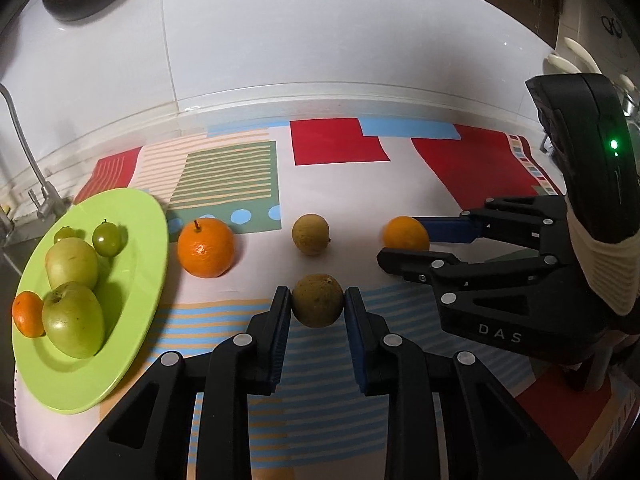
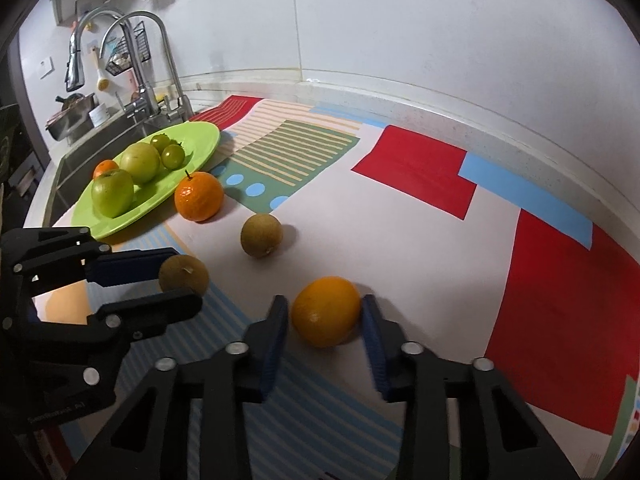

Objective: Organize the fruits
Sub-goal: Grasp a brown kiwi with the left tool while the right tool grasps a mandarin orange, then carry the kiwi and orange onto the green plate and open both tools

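Note:
My left gripper (image 1: 318,304) is shut on a brown round fruit (image 1: 318,300), also seen in the right wrist view (image 2: 184,274), low over the patterned mat. My right gripper (image 2: 325,314) brackets an orange (image 2: 326,310), its pads close on both sides with a small gap on the right; the orange shows in the left wrist view (image 1: 406,234). A second brown fruit (image 1: 311,234) and a stemmed orange (image 1: 205,247) lie on the mat. The green plate (image 1: 132,280) holds two green apples, two small green fruits and a small orange.
A sink with faucets (image 2: 160,60) lies beyond the plate at the left. The white wall (image 1: 320,40) runs behind the counter. The patterned mat (image 2: 400,240) covers the counter.

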`<state>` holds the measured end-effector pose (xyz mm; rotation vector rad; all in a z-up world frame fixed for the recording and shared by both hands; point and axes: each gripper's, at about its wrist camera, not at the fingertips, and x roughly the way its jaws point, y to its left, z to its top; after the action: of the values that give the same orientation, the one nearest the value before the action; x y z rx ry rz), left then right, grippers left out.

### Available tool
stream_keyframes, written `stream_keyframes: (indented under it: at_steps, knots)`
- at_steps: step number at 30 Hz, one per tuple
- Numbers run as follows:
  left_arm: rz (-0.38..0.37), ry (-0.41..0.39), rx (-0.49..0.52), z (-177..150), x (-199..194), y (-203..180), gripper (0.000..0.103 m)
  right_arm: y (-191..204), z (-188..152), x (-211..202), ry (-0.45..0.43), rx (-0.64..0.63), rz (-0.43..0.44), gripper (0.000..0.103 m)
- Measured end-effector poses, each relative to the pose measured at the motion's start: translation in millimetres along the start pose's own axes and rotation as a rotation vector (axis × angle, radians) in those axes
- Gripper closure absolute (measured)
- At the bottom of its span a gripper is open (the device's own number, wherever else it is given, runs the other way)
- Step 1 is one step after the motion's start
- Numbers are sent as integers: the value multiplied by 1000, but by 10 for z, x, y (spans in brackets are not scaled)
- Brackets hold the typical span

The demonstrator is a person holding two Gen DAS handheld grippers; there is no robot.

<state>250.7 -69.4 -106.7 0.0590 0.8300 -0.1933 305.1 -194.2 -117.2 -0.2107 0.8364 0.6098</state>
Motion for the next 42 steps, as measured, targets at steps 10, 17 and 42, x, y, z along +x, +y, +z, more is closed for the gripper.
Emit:
stream_keyframes:
  at_steps: [10,17,42]
  knots:
    - [-24,-19,10,-53,-140,-23,76,43,-58,-194,-26,39,-27,68]
    - [-37,-55,9,-83,-364,-17,76,171,-118,-477,-63,68,-59,68]
    - [-27,-181,-1,-330,-1234,372,76,932,-145,-1199,-208,159,-129,68]
